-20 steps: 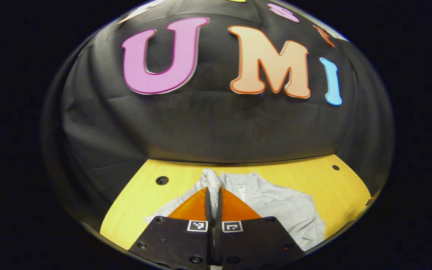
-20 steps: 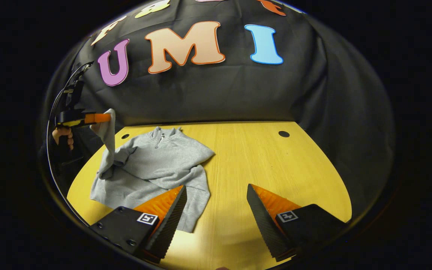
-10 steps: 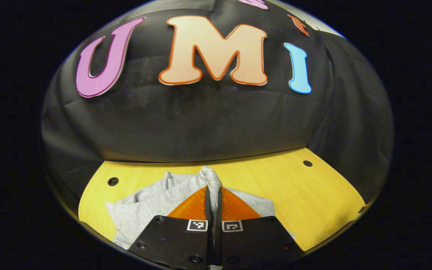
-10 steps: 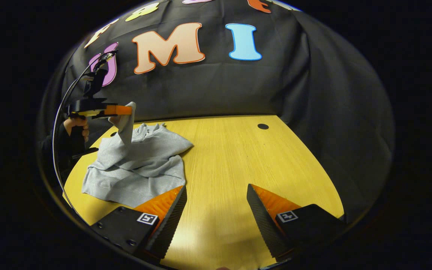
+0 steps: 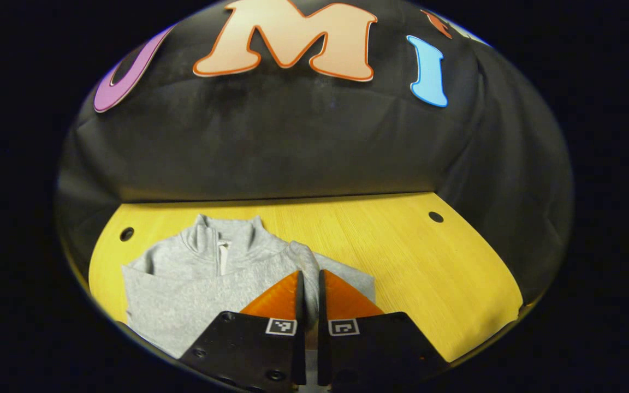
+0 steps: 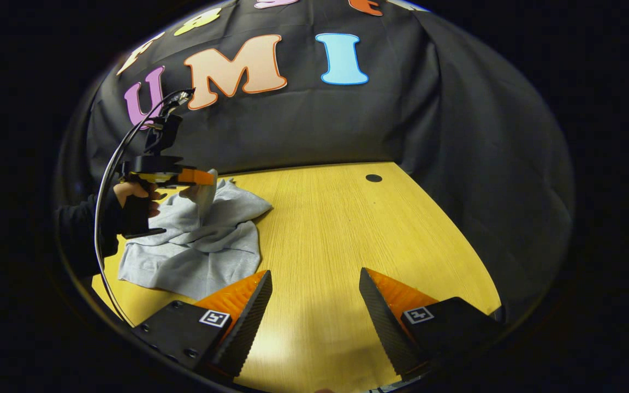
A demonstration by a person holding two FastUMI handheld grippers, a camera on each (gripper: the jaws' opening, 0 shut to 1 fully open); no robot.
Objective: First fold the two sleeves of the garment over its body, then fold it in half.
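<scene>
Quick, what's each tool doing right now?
Left tool: shut on the grey sleeve, over the garment.
Right tool: open, holding nothing, above the table.

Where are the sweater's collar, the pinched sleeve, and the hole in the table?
collar (image 5: 221,232), left gripper view, on its standing front by the zip.
sleeve (image 5: 308,262), left gripper view, on the cloth bunched above the fingertips.
hole (image 6: 373,178), right gripper view, on its dark centre.

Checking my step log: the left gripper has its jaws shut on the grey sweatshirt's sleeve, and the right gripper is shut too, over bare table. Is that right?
Not quite. The left gripper is shut on the sleeve of the grey sweatshirt, but the right gripper has its jaws wide open, over bare table, as the right gripper view shows.
</scene>
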